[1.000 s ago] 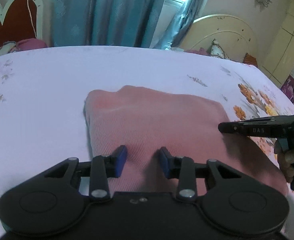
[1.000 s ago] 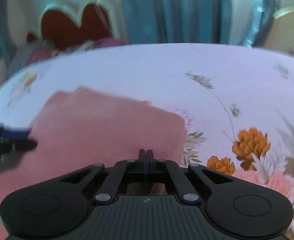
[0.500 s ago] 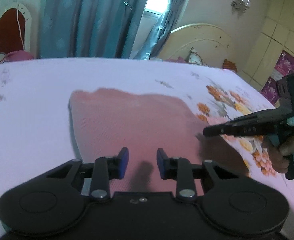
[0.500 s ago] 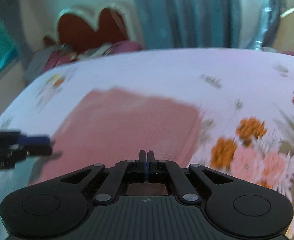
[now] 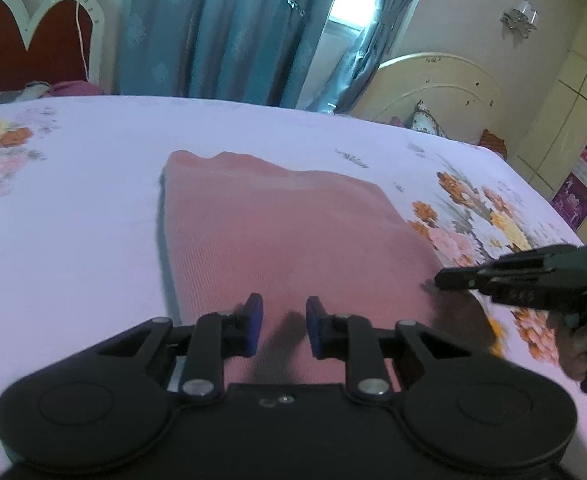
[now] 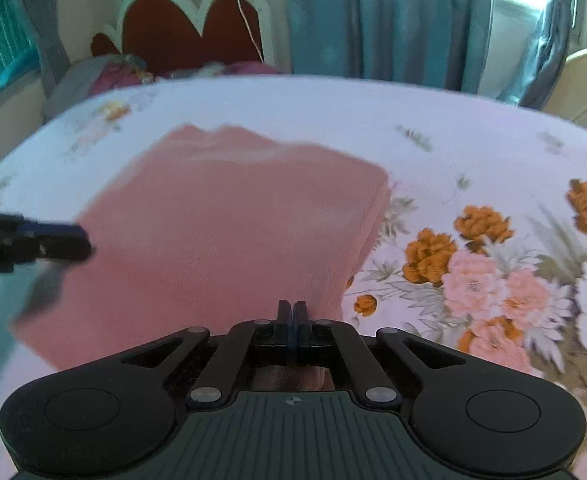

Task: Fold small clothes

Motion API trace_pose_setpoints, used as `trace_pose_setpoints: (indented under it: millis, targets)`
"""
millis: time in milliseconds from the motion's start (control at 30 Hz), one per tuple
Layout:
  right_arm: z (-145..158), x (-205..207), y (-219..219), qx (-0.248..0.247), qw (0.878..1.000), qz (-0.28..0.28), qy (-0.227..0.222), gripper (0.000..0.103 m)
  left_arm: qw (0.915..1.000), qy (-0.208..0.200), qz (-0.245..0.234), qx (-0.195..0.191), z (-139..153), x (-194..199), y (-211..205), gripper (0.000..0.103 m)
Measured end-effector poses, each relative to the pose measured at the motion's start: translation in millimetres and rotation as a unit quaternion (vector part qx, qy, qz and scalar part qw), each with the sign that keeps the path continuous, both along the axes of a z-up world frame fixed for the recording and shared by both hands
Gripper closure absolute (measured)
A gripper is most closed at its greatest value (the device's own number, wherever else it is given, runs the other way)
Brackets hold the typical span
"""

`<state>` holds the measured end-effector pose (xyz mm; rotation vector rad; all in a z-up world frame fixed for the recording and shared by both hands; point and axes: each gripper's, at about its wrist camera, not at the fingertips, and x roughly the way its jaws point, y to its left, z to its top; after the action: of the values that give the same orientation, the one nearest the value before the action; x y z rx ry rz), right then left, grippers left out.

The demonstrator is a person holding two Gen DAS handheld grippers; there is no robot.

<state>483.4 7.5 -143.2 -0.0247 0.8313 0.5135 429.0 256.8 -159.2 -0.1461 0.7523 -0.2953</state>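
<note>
A folded pink garment [image 5: 285,236] lies flat on the floral bed sheet [image 5: 73,220]; it also shows in the right wrist view [image 6: 229,216]. My left gripper [image 5: 280,322] is open and empty, hovering above the garment's near edge. My right gripper [image 6: 292,316] is shut with nothing between its fingers, above the garment's near right corner. In the left wrist view the right gripper [image 5: 445,280] shows at the right, at the garment's right edge. In the right wrist view the left gripper [image 6: 73,240] shows at the far left.
The bed sheet [image 6: 473,184] carries orange and pink flower prints [image 6: 493,264] to the right of the garment. A red headboard [image 6: 189,28] and pillows stand at the far left end. Blue curtains [image 5: 229,28] hang behind the bed.
Both grippers have lifted and drawn back from the garment, which now looks smaller and farther. The right gripper stays shut and the left stays open.
</note>
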Motion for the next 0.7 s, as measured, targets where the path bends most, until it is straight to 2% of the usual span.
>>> trace_pose_setpoints:
  millis: [67, 200, 300, 367, 567, 700]
  targets:
    - [9, -18, -1, 0.011, 0.999, 0.034, 0.000, 0.103, 0.9999, 0.006, 0.012, 0.002, 0, -18, 2, 0.081]
    - [3, -38, 7, -0.021, 0.997, 0.073, -0.004, 0.103, 0.9992, 0.030, 0.026, 0.005, -12, -33, 0, 0.081]
    - [-19, -32, 6, -0.077, 0.996, 0.035, -0.006, 0.103, 0.9981, 0.046, 0.036, 0.020, -25, -30, -3, 0.080]
    - [-26, -24, -6, -0.033, 0.999, 0.015, 0.019, 0.103, 0.9974, 0.049, 0.048, 0.022, -28, -32, -3, 0.081]
    - [-26, -25, -11, -0.015, 1.000, 0.001, 0.027, 0.103, 0.9955, 0.049, 0.078, 0.019, -29, -49, -5, 0.081]
    - [-1, -41, -26, 0.017, 1.000, -0.019, 0.001, 0.103, 0.9960, 0.028, 0.081, 0.025, -8, -71, -13, 0.081]
